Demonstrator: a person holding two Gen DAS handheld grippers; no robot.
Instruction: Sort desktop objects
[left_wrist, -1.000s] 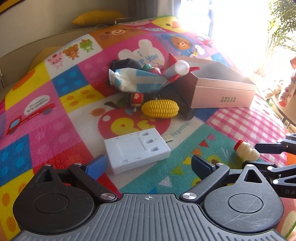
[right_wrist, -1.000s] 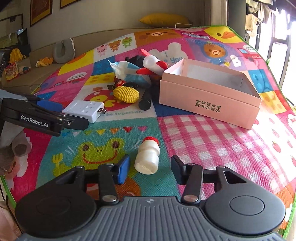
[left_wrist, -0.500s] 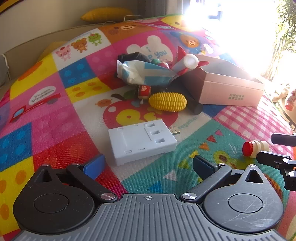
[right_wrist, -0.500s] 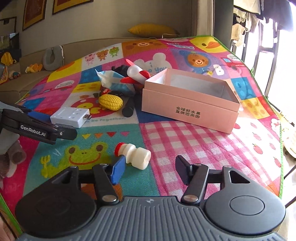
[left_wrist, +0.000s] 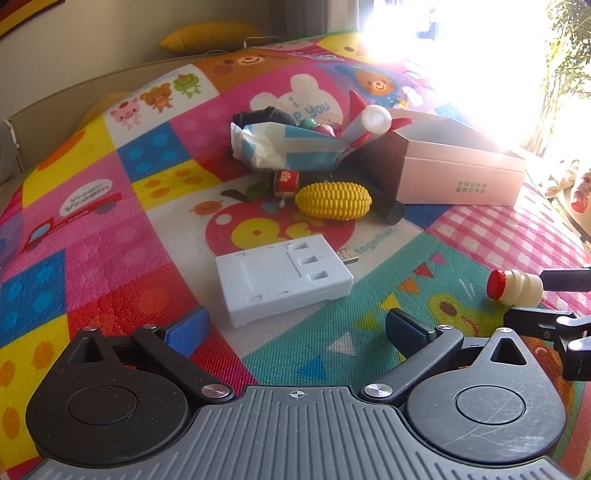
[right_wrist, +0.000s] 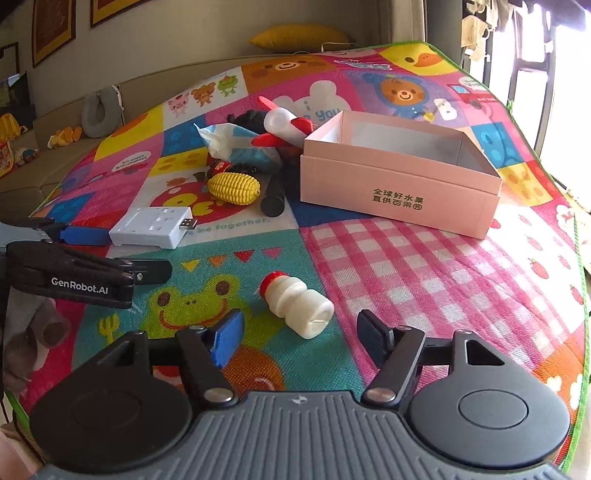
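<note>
The right gripper (right_wrist: 297, 338) gapes wide and empty around the base of a small yogurt-drink bottle (right_wrist: 297, 308), lying on its side well in front of the pink cardboard box (right_wrist: 399, 192). Light, rigid, ribbed plastic, it likely rolls; its narrow waist suits pinching. The left gripper (left_wrist: 295, 325), equally open, faces the blocky white USB adapter (left_wrist: 282, 278).

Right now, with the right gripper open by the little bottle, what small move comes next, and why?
Probably ease the right gripper forward a little, then close. The small white bottle lies on its side on the mat, its base between the open fingertips and its red cap pointing away. The pink box beyond it stands open.
</note>
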